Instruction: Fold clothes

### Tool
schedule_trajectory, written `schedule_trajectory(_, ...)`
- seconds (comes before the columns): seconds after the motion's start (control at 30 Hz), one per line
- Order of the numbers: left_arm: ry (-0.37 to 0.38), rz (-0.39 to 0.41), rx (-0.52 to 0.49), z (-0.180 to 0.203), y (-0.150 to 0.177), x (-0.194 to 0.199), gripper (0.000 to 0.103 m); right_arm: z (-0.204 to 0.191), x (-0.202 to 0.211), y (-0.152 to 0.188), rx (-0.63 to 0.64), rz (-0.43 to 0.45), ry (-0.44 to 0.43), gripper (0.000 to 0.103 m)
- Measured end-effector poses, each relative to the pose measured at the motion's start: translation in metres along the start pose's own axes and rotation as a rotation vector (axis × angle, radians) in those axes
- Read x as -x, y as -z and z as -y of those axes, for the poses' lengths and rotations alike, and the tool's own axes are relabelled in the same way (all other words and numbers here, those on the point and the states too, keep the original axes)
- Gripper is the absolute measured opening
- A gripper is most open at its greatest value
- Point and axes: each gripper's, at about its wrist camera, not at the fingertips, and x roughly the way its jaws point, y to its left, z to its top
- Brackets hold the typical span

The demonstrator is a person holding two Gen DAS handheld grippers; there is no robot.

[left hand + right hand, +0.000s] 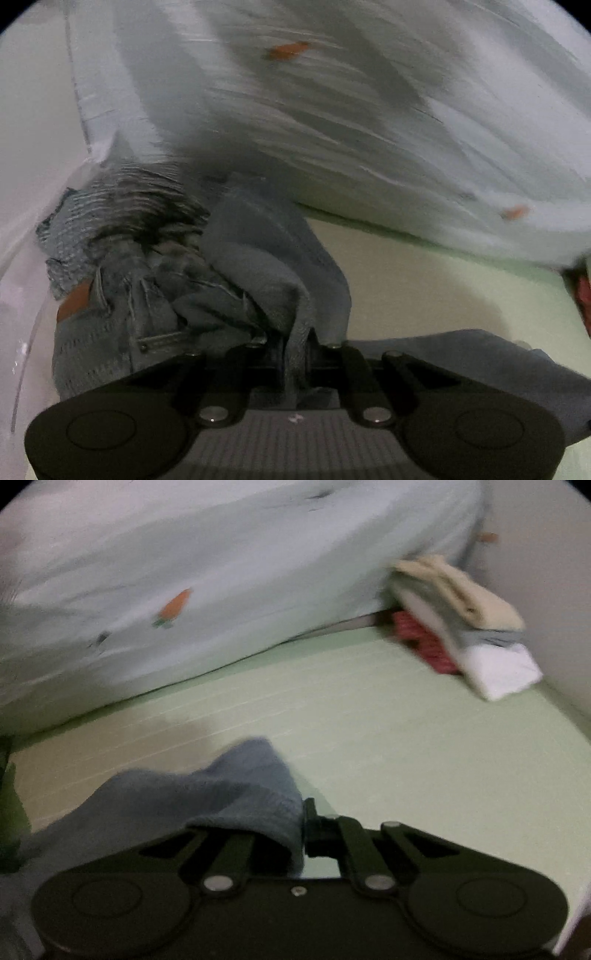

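The pale quilt with carrot prints (207, 602) rises behind the green striped bed sheet (406, 746), whose bare part reaches to a stack of folded clothes (465, 627) at the quilt's far end. A blue-grey knit garment (266, 266) hangs bunched in front of the quilt, beside crumpled jeans (122, 317). The left gripper (295, 354) is clamped on its fabric; the right gripper (301, 830) pinches another edge (258, 775).

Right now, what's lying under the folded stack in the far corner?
The folded stack rests on the pale green sheet; a red patterned piece peeks out at its base. Anything beneath that stays hidden.
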Motion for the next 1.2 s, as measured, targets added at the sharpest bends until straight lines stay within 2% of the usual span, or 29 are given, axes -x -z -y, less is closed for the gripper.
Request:
schedule_trajectory(0.1,0.054,-0.044,0.016,0.034,0.021,0.01,0.01,0.045,0.008,0.002,-0.01,0.005,0.025,0.004)
schedule_trajectory(0.23,0.131,-0.085,-0.057,0.105,0.051,0.018,0.011,0.099,0.019,0.002,-0.005,0.015,0.056,0.004)
schedule_trajectory(0.33,0.182,-0.129,-0.093,0.146,0.069,0.02,0.018,0.129,0.021,0.004,0.002,0.002,0.071,0.004)
schedule_trajectory(0.37,0.193,-0.135,-0.097,0.153,0.073,0.021,0.024,0.137,0.021,0.005,0.006,-0.008,0.073,0.005)
schedule_trajectory(0.4,0.202,-0.141,-0.1,0.159,0.078,0.022,0.025,0.145,0.02,0.007,0.009,-0.018,0.075,0.006)
schedule_trajectory(0.47,0.194,-0.137,-0.092,0.16,0.083,0.025,0.032,0.155,0.022,0.01,0.024,-0.043,0.068,0.012)
schedule_trajectory(0.53,0.17,-0.124,-0.069,0.153,0.085,0.031,0.051,0.157,0.024,0.014,0.025,-0.049,0.049,0.024)
schedule_trajectory(0.57,0.143,-0.111,-0.057,0.148,0.084,0.034,0.058,0.157,0.025,0.016,0.022,-0.053,0.036,0.024)
schedule_trajectory(0.6,0.115,-0.098,-0.046,0.143,0.084,0.037,0.061,0.156,0.026,0.018,0.018,-0.059,0.028,0.026)
schedule_trajectory(0.67,0.052,-0.075,-0.035,0.133,0.082,0.043,0.061,0.147,0.025,0.022,0.024,-0.069,0.01,0.029)
schedule_trajectory(0.77,-0.028,-0.074,0.004,0.107,0.077,0.045,0.061,0.129,0.024,0.026,0.044,-0.075,-0.012,0.038)
schedule_trajectory(0.9,-0.078,-0.096,0.071,0.074,0.073,0.038,0.061,0.112,0.025,0.027,0.043,-0.082,-0.04,0.056)
schedule_trajectory(1.1,-0.093,-0.15,0.014,0.066,0.075,0.021,0.061,0.108,0.028,0.033,0.0,-0.119,-0.028,0.06)
schedule_trajectory(1.2,-0.087,-0.175,-0.007,0.068,0.075,0.012,0.062,0.111,0.036,0.031,-0.059,-0.112,-0.019,0.06)
